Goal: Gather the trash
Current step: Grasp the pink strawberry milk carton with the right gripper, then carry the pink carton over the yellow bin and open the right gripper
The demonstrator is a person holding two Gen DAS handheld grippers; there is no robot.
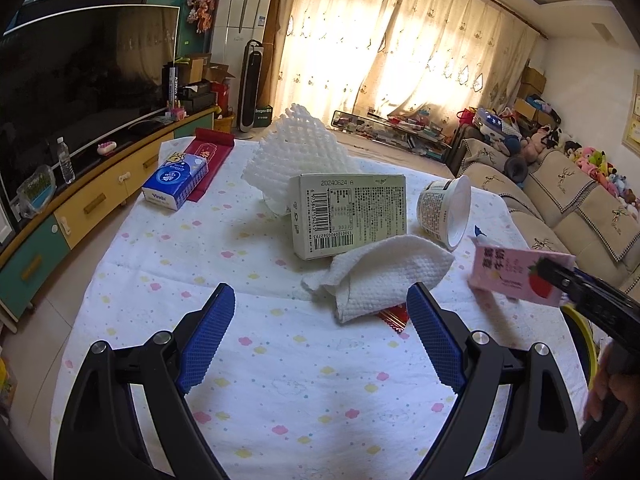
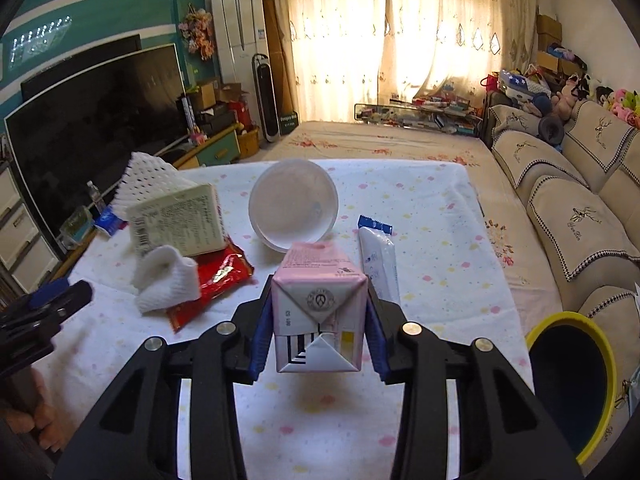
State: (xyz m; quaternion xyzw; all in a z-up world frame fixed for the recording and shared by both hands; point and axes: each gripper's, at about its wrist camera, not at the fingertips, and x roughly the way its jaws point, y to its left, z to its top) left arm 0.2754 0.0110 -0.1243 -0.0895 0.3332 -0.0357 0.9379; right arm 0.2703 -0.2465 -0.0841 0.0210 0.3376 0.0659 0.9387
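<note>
Clamping a small pink strawberry-print drink carton [image 2: 319, 308] between its blue pads, the right gripper [image 2: 319, 330] holds it lifted clear of the white spotted tablecloth [image 2: 432, 248], with a yellow-rimmed dark bin [image 2: 570, 384] just beside the table on its right. The left gripper [image 1: 320, 332] hangs wide and empty above the cloth, near a crumpled white paper towel [image 1: 380, 276] and a pale green printed cardboard box [image 1: 348, 216].

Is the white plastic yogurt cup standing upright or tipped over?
Tipped over. The white plastic yogurt cup lies on its side on the cloth-covered table, round mouth facing the right wrist camera.
</note>
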